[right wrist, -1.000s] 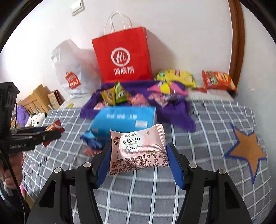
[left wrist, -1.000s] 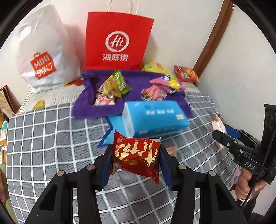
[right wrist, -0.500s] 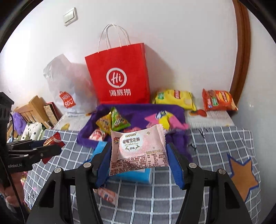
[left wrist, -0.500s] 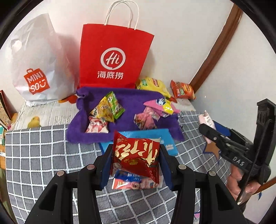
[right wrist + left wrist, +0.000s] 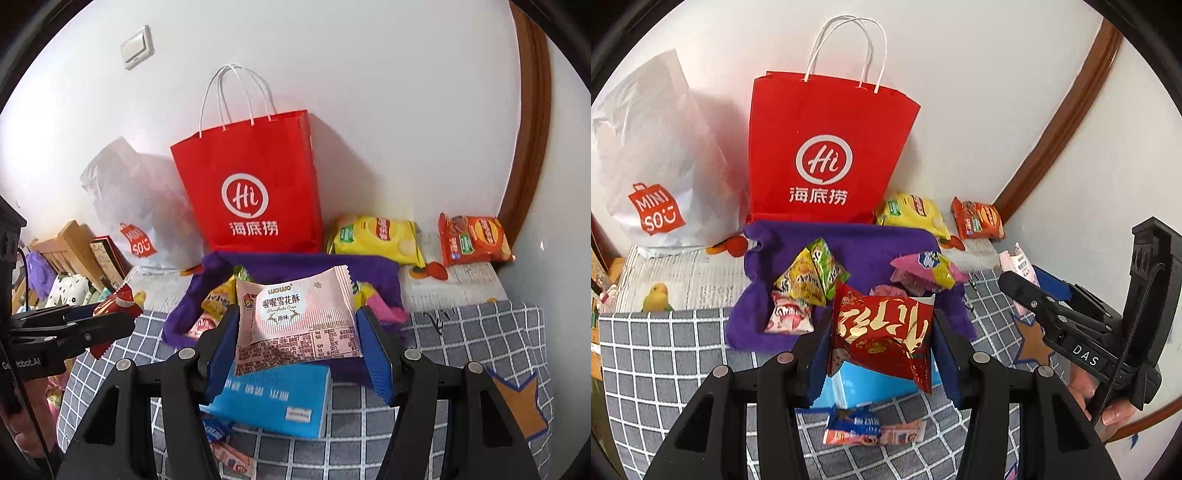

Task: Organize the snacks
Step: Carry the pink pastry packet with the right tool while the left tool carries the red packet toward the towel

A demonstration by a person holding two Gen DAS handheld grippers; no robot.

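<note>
My left gripper (image 5: 882,339) is shut on a red snack packet with gold characters (image 5: 882,332), held in the air above a blue tissue pack (image 5: 875,387). A pink snowflake-crisp packet (image 5: 295,321) sits pressed between the blue pads of my right gripper (image 5: 297,339), also lifted over the blue tissue pack (image 5: 273,398). Behind both lies a purple cloth (image 5: 864,247) with several small snack packets on it. The red paper bag (image 5: 827,151) stands upright against the wall behind the cloth. Each gripper shows at the edge of the other's view.
A white plastic shopping bag (image 5: 653,166) leans left of the red bag. Yellow (image 5: 376,236) and orange (image 5: 472,236) chip bags lie at the back right by the wall. Small loose packets (image 5: 871,430) lie on the grey checked bedcover (image 5: 665,369) near the tissue pack.
Both grippers have risen and moved toward the purple cloth and red bag, each keeping its packet. The tissue pack now lies lower, beneath the held packets.
</note>
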